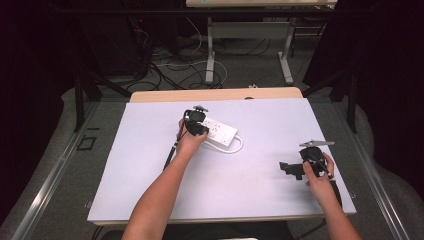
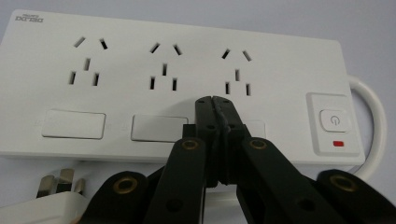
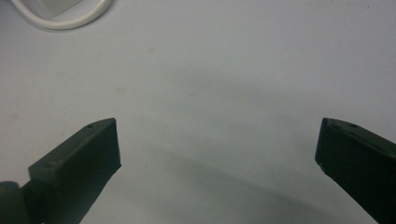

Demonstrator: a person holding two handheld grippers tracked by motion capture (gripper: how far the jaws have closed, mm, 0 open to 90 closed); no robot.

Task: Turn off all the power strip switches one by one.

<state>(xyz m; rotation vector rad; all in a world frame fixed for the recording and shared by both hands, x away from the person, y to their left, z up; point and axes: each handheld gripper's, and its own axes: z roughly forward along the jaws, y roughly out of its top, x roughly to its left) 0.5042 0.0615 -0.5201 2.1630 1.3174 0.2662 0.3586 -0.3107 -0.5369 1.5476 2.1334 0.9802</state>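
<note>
A white power strip (image 1: 220,132) with three sockets lies on the white table top (image 1: 150,170), left of centre toward the back. My left gripper (image 1: 201,129) is over it, shut with nothing between its jaws. In the left gripper view the closed tips (image 2: 215,101) rest at the strip's face (image 2: 116,60), just below the third socket (image 2: 236,74) and left of the power button (image 2: 332,120). My right gripper (image 1: 286,169) is at the table's right, open wide above the bare surface (image 3: 215,70), holding nothing.
The strip's white cable (image 1: 239,146) loops off its right end, and its plug (image 2: 60,186) lies in front of the strip near my left gripper. A red indicator (image 2: 339,143) sits under the button. A desk frame (image 1: 250,45) and floor cables (image 1: 170,70) lie beyond the table.
</note>
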